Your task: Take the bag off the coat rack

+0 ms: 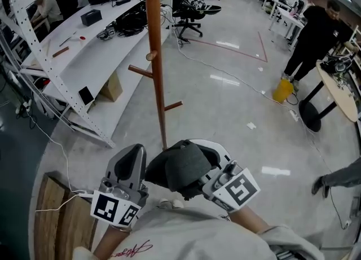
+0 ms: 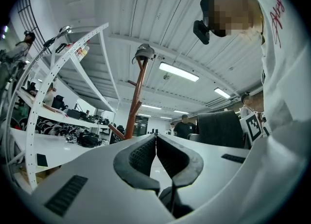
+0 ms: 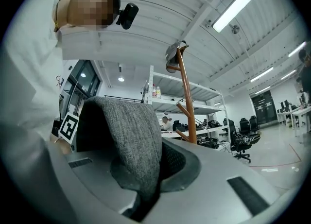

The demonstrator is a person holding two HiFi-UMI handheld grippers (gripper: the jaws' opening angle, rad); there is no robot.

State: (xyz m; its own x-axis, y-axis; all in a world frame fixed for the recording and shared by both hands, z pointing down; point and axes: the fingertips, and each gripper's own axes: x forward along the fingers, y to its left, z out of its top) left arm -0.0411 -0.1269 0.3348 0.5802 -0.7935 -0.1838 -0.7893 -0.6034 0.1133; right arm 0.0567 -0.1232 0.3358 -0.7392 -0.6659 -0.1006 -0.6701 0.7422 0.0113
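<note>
Two grippers sit low in the head view. Left gripper (image 1: 133,157): jaws together, nothing between them. The wooden coat rack (image 1: 155,56) stands on the floor just beyond, with a cap-like item (image 2: 145,52) on its top. The grey fabric bag (image 1: 183,167) is off the pegs, between the grippers. Right gripper (image 1: 213,163): jaws clamped on the bag's fabric.
</note>
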